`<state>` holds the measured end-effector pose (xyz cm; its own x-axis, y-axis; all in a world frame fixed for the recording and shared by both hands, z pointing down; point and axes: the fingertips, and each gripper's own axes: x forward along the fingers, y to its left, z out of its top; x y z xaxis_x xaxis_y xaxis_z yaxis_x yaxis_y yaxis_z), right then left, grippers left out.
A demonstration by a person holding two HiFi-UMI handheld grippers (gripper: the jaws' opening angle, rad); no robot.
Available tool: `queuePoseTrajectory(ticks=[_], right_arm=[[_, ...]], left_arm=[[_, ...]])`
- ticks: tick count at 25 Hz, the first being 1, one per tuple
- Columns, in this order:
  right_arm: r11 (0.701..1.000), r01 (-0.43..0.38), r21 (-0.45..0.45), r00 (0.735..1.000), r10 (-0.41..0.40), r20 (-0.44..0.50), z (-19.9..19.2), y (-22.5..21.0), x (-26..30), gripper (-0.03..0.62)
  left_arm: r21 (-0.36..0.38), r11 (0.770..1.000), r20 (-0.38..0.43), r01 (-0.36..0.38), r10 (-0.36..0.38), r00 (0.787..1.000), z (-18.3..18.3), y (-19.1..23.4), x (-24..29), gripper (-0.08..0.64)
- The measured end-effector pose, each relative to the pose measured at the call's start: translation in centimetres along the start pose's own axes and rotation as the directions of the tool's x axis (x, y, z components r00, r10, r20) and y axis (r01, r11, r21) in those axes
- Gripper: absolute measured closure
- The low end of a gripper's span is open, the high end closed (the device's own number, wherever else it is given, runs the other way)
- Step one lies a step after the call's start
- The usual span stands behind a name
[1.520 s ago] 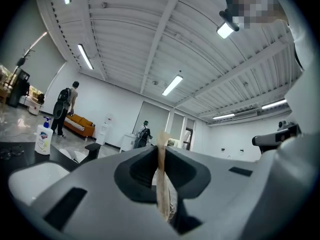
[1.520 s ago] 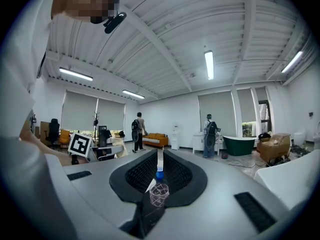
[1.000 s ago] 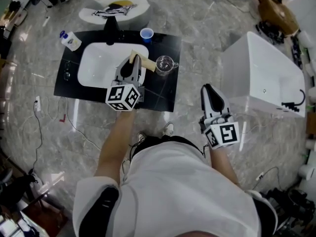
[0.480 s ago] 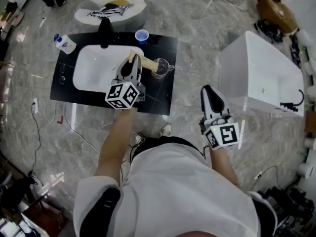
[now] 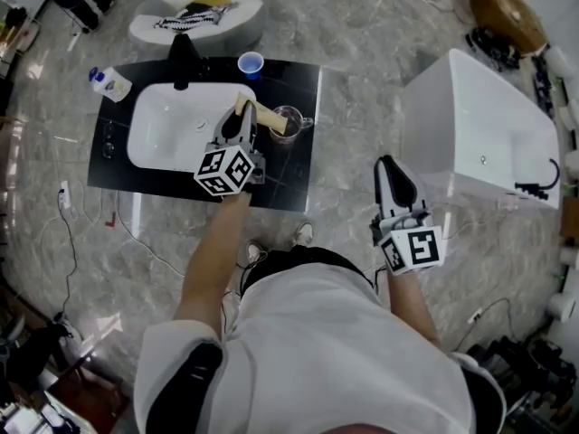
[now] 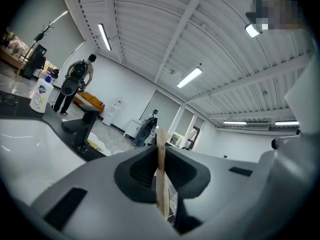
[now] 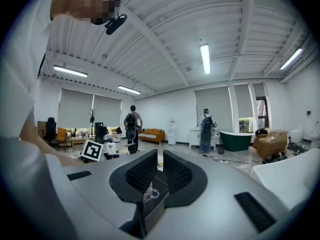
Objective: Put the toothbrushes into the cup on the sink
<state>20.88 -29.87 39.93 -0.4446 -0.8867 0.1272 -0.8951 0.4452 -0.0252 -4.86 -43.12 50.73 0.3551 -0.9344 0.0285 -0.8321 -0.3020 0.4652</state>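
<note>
A wooden toothbrush [image 5: 265, 116] is clamped crosswise in my left gripper [image 5: 243, 113], which is shut on it above the black sink counter [image 5: 294, 174]. The brush's far end reaches over the rim of the clear glass cup [image 5: 289, 121] just right of the white basin [image 5: 167, 134]. In the left gripper view the toothbrush [image 6: 161, 179] is a thin upright strip pinched between the jaws of the left gripper [image 6: 161, 151]. My right gripper [image 5: 389, 163] hangs off to the right over the floor, away from the sink. The right gripper [image 7: 159, 156] holds nothing and its jaws are together.
A black faucet [image 5: 181, 54] stands at the back of the basin, a blue cup [image 5: 251, 64] behind the glass cup, and a white bottle [image 5: 109, 84] at the counter's far left corner. A white bathtub [image 5: 479, 125] stands to the right. People stand far off in the room.
My left gripper has come lower and closer to the glass cup, so the toothbrush's end now lies over its rim. The right gripper has shifted a little to the right.
</note>
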Motion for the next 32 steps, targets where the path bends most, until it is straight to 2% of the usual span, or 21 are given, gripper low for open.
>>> queuePoseTrajectory(ticks=[10,19,32], right_arm=[[1.0,0.019,0.012,1.0,-0.019,-0.001,-0.5,-1.2,-0.6,0.534],[0.999,0.034,0.009,0.999,-0.034,-0.014,-0.8,-1.5,-0.8,0.535],[0.998,0.055,0.022,0.998,-0.055,-0.016,-1.0,-1.8,-1.1,0.535]], left_arm=[[0.007,1.0,-0.056,-0.009,0.009,0.998,-3.4,1.4,1.4,0.528],[-0.04,0.999,-0.07,-0.001,-0.002,0.998,-4.9,2.0,2.2,0.528],[-0.055,0.998,-0.091,0.017,-0.022,0.996,-5.7,1.8,3.0,0.526]])
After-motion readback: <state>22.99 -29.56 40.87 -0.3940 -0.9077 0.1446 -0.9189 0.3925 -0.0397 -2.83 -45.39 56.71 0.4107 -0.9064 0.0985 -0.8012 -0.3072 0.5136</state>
